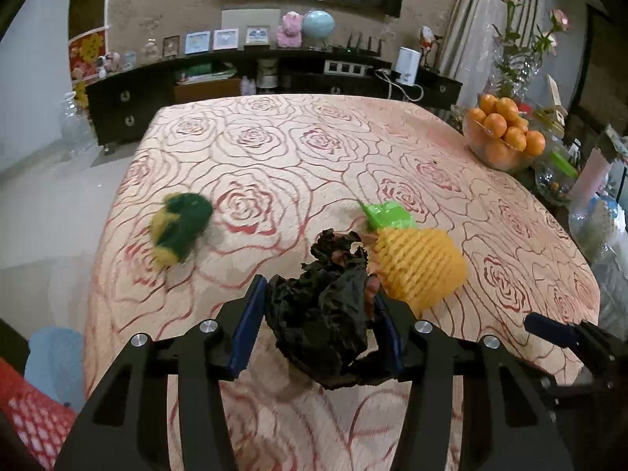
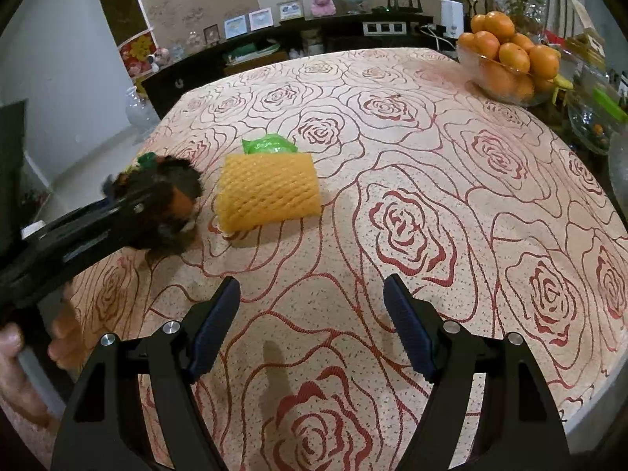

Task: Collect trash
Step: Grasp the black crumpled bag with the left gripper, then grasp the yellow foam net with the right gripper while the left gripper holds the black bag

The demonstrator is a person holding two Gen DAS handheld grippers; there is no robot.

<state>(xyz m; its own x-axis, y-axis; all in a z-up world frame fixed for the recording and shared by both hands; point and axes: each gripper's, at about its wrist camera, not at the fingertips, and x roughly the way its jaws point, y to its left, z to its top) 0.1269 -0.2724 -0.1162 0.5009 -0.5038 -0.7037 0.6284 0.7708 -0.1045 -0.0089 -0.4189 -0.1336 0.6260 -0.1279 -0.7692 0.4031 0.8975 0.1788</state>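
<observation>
- Trash, four loose pieces on the rose-patterned bench, all toward its near left part; listed by size.
- Yellow foam net sleeve: lies flat, just beside the black piece, touching a green wrapper behind it.
- Black crumpled bag: sits between the left gripper fingers, which are narrowed onto it, pads pressing both sides. Judged step: securing this piece. Squeeze until the wad stops yielding, then lift straight up so trailing folds clear the foam sleeve.
- Green-and-yellow wad: well apart to the left, blurred.
- Green wrapper: smallest, partly hidden behind the sleeve.
- Right gripper: fingers wide, nothing between them, above bare cloth.
</observation>
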